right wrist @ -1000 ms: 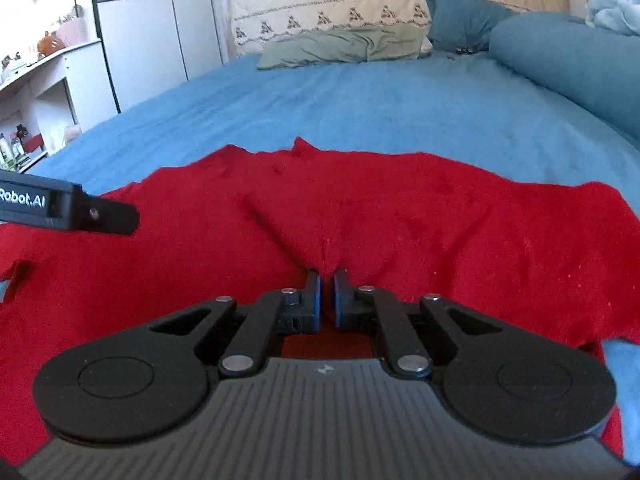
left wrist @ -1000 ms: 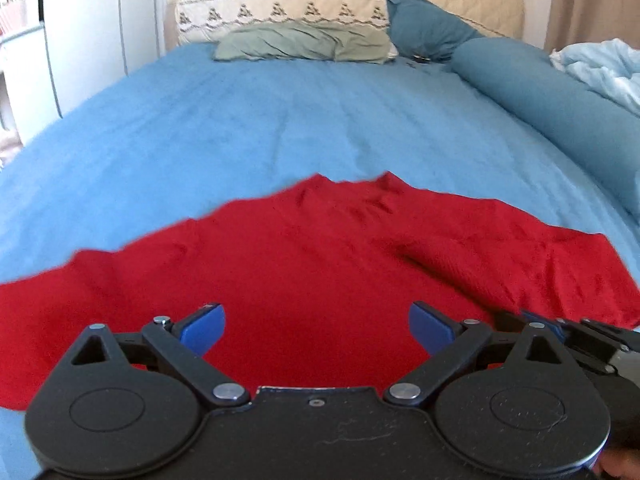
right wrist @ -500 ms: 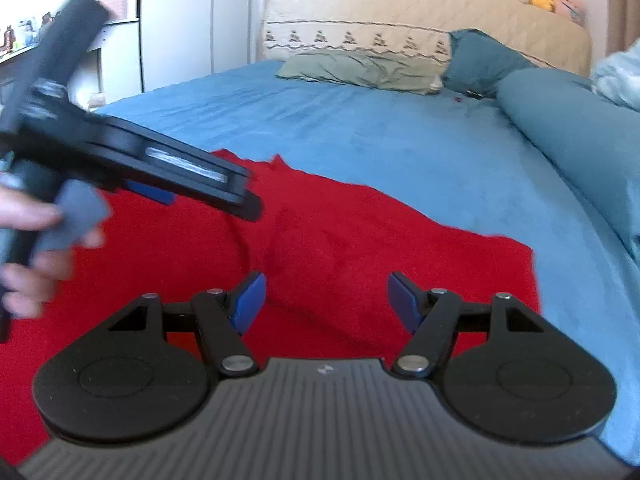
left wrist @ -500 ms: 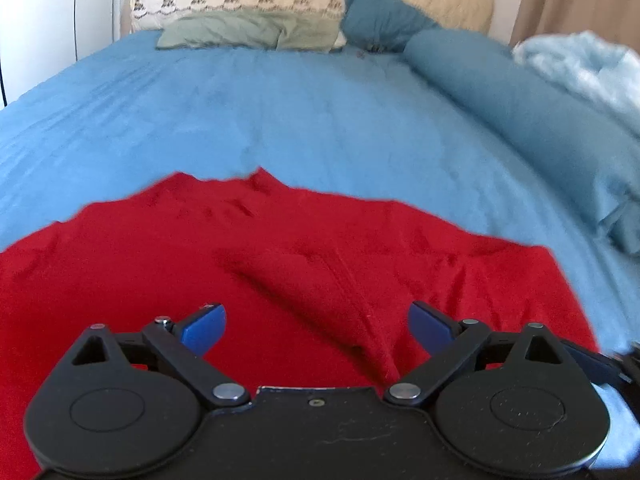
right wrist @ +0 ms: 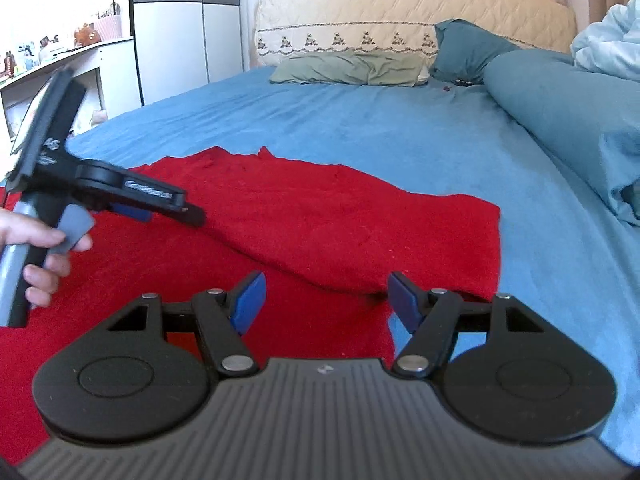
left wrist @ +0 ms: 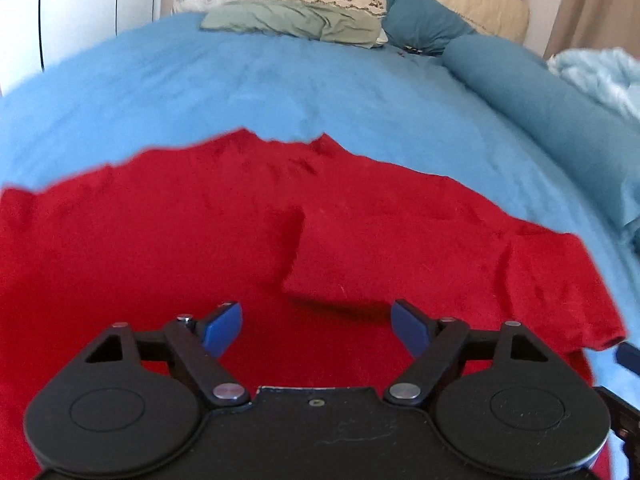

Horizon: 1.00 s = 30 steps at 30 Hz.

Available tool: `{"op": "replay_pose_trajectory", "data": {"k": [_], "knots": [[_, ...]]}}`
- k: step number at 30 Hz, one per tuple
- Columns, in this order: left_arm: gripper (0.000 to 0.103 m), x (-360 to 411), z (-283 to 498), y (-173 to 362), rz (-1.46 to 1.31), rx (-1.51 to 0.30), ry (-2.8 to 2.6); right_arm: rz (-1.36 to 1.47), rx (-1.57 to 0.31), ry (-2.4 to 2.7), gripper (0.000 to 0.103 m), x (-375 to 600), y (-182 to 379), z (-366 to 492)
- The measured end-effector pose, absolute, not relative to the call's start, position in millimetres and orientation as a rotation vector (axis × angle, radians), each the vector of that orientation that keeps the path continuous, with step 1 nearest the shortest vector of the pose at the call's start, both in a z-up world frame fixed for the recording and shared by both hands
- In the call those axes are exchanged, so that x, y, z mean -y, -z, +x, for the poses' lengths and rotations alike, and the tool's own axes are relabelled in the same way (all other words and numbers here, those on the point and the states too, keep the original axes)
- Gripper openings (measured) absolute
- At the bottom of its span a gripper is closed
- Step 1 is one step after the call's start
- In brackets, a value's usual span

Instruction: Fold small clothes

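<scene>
A red garment (left wrist: 168, 240) lies spread on the blue bedsheet (left wrist: 280, 92), with one flap folded over its middle (left wrist: 360, 256). My left gripper (left wrist: 318, 326) hovers low over the near part of the cloth; its jaws are closing, with only flat cloth below and nothing pinched between the blue pads. In the right wrist view the garment (right wrist: 320, 216) fills the near left, and my right gripper (right wrist: 326, 300) stands open above its near right edge, holding nothing. The left gripper (right wrist: 168, 208), held by a hand (right wrist: 44, 256), shows there over the cloth's left side.
A long teal bolster (right wrist: 560, 108) runs along the right of the bed, with a pale blue blanket (right wrist: 608, 48) behind it. A green pillow (right wrist: 348, 68) and a teal pillow (right wrist: 464, 52) lie at the headboard. White cabinets and shelves (right wrist: 168, 40) stand to the left.
My right gripper let go of the cloth, opened and drew rightward to the garment's edge. The folded flap now lies flat. My left gripper shifted sideways over the cloth, its jaws slightly narrower.
</scene>
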<state>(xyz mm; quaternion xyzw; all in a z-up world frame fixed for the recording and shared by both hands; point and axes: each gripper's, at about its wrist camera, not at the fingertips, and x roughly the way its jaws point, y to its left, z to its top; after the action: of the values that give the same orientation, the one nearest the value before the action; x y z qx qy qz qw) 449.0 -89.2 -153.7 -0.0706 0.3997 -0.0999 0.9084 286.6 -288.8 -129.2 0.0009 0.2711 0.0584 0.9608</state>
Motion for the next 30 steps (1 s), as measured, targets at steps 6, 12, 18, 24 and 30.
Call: {"op": "replay_pose_trajectory", "data": {"k": [6, 12, 18, 24, 30], "knots": [[0.083, 100.6, 453.5, 153.7, -0.219, -0.802, 0.237, 0.043, -0.567, -0.071, 0.084, 300.1, 131.2, 284.8], [0.011, 124.8, 473.9, 147.9, -0.114, -0.784, 0.178, 0.066, -0.592, 0.099, 0.103, 309.6, 130.7, 287.9], [0.009, 105.6, 464.0, 95.9, -0.089, -0.604, 0.170, 0.142, -0.683, 0.173, 0.103, 319.1, 138.1, 304.9], [0.009, 47.2, 453.0, 56.9, -0.077, -0.459, 0.085, 0.114, -0.748, 0.178, 0.103, 304.8, 145.4, 339.8], [0.009, -11.5, 443.7, 79.6, -0.101, -0.479, -0.013, 0.082, -0.783, 0.191, 0.103, 289.8, 152.2, 375.2]]}}
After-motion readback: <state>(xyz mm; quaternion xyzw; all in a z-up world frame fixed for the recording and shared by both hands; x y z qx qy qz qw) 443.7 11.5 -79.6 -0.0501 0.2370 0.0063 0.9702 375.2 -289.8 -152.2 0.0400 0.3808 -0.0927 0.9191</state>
